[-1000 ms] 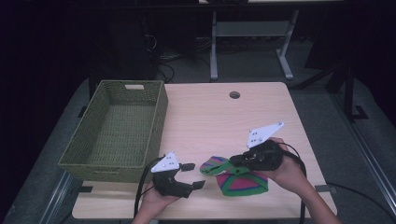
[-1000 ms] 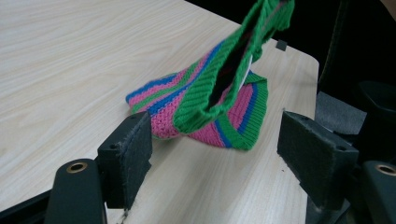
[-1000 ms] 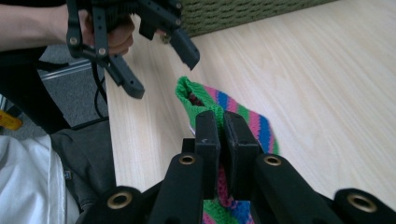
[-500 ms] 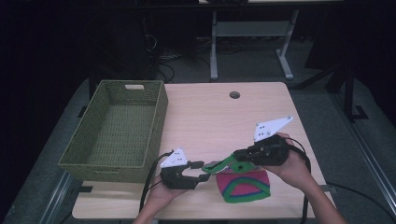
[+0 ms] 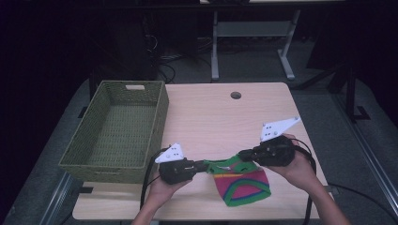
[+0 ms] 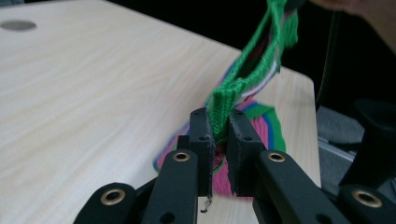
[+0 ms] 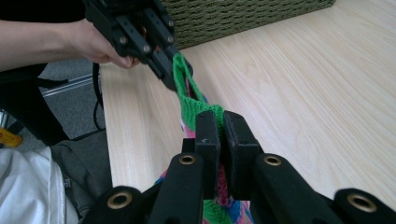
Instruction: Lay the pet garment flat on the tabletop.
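Note:
A knitted hat (image 5: 242,186) with a green rim and pink, blue and green stripes hangs by its rim near the table's front edge. My left gripper (image 5: 205,165) is shut on the rim's left end, and the green rib shows pinched between its jaws in the left gripper view (image 6: 218,122). My right gripper (image 5: 241,155) is shut on the rim's right end (image 7: 205,114), a little higher. The rim is stretched between the two. In the right gripper view the left gripper (image 7: 164,71) holds the far end of the green band (image 7: 183,83).
A green woven basket (image 5: 120,132) stands on the table's left side, close to my left hand. The pale wooden table (image 5: 220,124) has a round cable hole (image 5: 235,95) near its back edge. Beyond the table are a dark floor and a metal stand.
The left gripper has closed on the hat's rim. Both grippers have drawn apart and lifted, stretching the rim; the hat now hangs from it instead of lying flat.

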Demonstrator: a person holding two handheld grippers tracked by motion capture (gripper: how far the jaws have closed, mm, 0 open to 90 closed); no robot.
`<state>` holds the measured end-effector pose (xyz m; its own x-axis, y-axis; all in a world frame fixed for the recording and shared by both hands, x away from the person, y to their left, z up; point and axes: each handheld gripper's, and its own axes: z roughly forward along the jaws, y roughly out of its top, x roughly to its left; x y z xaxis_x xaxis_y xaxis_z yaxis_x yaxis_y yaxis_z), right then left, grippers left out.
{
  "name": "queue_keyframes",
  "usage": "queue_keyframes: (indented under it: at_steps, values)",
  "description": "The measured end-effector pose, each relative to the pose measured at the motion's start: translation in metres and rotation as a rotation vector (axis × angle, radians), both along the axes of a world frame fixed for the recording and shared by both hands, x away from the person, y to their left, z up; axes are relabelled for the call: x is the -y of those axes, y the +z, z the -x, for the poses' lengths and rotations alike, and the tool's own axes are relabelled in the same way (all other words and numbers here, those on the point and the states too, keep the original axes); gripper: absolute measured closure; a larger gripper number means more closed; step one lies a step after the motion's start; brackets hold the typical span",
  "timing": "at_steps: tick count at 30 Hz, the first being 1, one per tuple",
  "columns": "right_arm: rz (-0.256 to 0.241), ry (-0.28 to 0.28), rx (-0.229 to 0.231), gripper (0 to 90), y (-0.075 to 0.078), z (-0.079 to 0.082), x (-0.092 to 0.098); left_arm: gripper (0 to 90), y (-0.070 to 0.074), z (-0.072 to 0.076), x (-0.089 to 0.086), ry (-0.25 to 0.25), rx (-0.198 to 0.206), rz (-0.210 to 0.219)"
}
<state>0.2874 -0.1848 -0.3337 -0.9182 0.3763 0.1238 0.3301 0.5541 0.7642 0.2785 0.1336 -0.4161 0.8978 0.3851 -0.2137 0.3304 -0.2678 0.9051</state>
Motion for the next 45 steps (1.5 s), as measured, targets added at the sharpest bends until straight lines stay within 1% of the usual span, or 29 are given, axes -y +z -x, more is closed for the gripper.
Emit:
queue_keyframes:
  at_steps: [7, 11, 12, 13, 14, 16, 17, 19, 21, 25, 26, 27, 28, 30, 31, 32, 33, 34, 35, 37, 38, 39, 40, 43, 45]
  values:
    - [-0.006, 0.0, 0.006, 84.7, 0.001, 0.001, 0.002, 81.8, 0.018, -0.006, -0.001, 0.034, 0.038, 0.009]
    - [-0.009, 0.0, 0.005, 84.7, 0.002, 0.0, 0.002, 81.9, 0.027, -0.011, 0.001, 0.045, 0.053, -0.004]
    - [-0.005, 0.001, 0.005, 84.7, 0.001, 0.0, 0.002, 82.1, 0.029, -0.012, 0.002, 0.049, 0.06, -0.013]
    - [-0.005, 0.001, 0.006, 84.7, 0.001, -0.001, 0.002, 82.1, 0.032, -0.016, 0.004, 0.055, 0.059, -0.016]
    - [-0.005, 0.001, 0.006, 84.7, 0.001, -0.001, 0.002, 82.1, 0.032, -0.016, 0.004, 0.055, 0.059, -0.016]
    - [-0.009, -0.001, 0.0, 84.7, 0.0, -0.005, 0.002, 82.2, 0.035, -0.02, 0.005, 0.054, 0.066, -0.036]
    - [-0.011, -0.005, -0.004, 84.7, -0.001, -0.006, 0.002, 82.2, 0.037, -0.025, 0.007, 0.055, 0.068, -0.041]
    - [-0.009, -0.008, -0.008, 84.6, -0.002, -0.009, 0.003, 82.1, 0.038, -0.03, 0.009, 0.059, 0.066, -0.046]
    - [-0.012, -0.014, -0.014, 84.6, -0.003, -0.013, 0.005, 82.1, 0.038, -0.035, 0.011, 0.059, 0.064, -0.055]
    - [-0.012, -0.036, -0.033, 84.5, -0.007, -0.023, 0.013, 82.1, 0.036, -0.042, 0.018, 0.06, 0.058, -0.059]
    - [-0.012, -0.036, -0.033, 84.5, -0.007, -0.023, 0.013, 82.1, 0.036, -0.042, 0.018, 0.06, 0.058, -0.059]
    - [-0.01, -0.05, -0.037, 84.5, -0.009, -0.027, 0.016, 82.1, 0.033, -0.046, 0.02, 0.062, 0.046, -0.061]
    - [-0.009, -0.056, -0.042, 84.5, -0.01, -0.03, 0.018, 82.1, 0.031, -0.049, 0.021, 0.064, 0.043, -0.066]
    - [-0.007, -0.067, -0.048, 84.5, -0.011, -0.033, 0.02, 82.1, 0.027, -0.053, 0.023, 0.068, 0.028, -0.058]
    - [-0.007, -0.068, -0.049, 84.5, -0.012, -0.035, 0.022, 82.1, 0.027, -0.053, 0.023, 0.068, 0.028, -0.058]
    - [-0.007, -0.068, -0.049, 84.5, -0.012, -0.035, 0.022, 82.1, 0.026, -0.055, 0.024, 0.071, 0.021, -0.051]
    - [-0.002, -0.077, -0.049, 84.5, -0.014, -0.039, 0.023, 82.1, 0.023, -0.058, 0.026, 0.078, 0.013, -0.048]
    - [0.0, -0.081, -0.056, 84.5, -0.014, -0.041, 0.023, 82.1, 0.023, -0.058, 0.026, 0.078, 0.013, -0.048]
    - [0.0, -0.081, -0.06, 84.5, -0.015, -0.044, 0.023, 82.1, 0.021, -0.061, 0.027, 0.089, 0.006, -0.043]
    - [0.015, -0.087, -0.058, 84.2, -0.017, -0.049, 0.023, 82.1, 0.02, -0.063, 0.027, 0.093, 0.005, -0.046]
    - [0.025, -0.09, -0.052, 84.2, -0.017, -0.052, 0.022, 82.1, 0.018, -0.065, 0.029, 0.106, 0.0, -0.051]
    - [0.029, -0.092, -0.054, 84.2, -0.018, -0.054, 0.021, 82.1, 0.017, -0.066, 0.029, 0.11, 0.003, -0.056]
    - [0.029, -0.092, -0.054, 84.2, -0.018, -0.054, 0.021, 82.0, 0.017, -0.066, 0.029, 0.11, 0.003, -0.056]
    - [0.037, -0.095, -0.06, 84.2, -0.019, -0.063, 0.021, 82.0, 0.014, -0.071, 0.03, 0.123, -0.006, -0.051]
    - [0.039, -0.098, -0.059, 84.2, -0.019, -0.064, 0.021, 82.0, 0.012, -0.074, 0.03, 0.128, -0.011, -0.057]
